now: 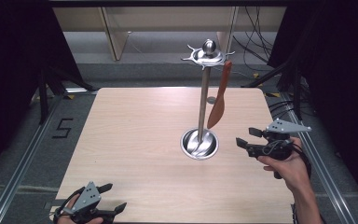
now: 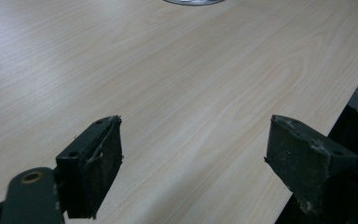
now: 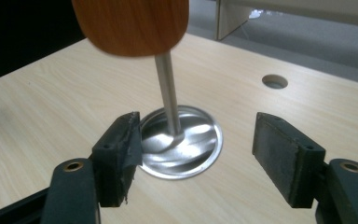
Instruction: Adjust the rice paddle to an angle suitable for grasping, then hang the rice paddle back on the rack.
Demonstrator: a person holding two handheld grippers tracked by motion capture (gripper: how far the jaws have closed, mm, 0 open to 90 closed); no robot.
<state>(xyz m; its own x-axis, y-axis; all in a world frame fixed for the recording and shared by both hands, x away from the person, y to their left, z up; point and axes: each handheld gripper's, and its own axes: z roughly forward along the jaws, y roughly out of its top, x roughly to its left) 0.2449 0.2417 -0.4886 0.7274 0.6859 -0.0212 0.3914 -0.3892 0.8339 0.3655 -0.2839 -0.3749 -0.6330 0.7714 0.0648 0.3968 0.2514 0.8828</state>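
A steel utensil stand point(image 1: 203, 93) rises from a round base dish point(image 1: 199, 143) in the middle of the table. A brown wooden spatula point(image 1: 219, 100) hangs from a hook of its top ring point(image 1: 208, 55). My right gripper point(image 1: 245, 138) is open just right of the base, its jaws toward the stand and empty. In the right gripper view the base point(image 3: 186, 149) lies between the spread jaws, and the spatula blade point(image 3: 130, 25) hangs close above. My left gripper point(image 1: 113, 197) rests open and empty at the table's near left edge.
The light wooden table point(image 1: 135, 140) has a small round hole point(image 1: 211, 100) behind the stand. Metal rails run along both sides. Shelving and loose cables lie beyond the far edge. In the left gripper view, the table's edge point(image 2: 317, 135) drops off at right.
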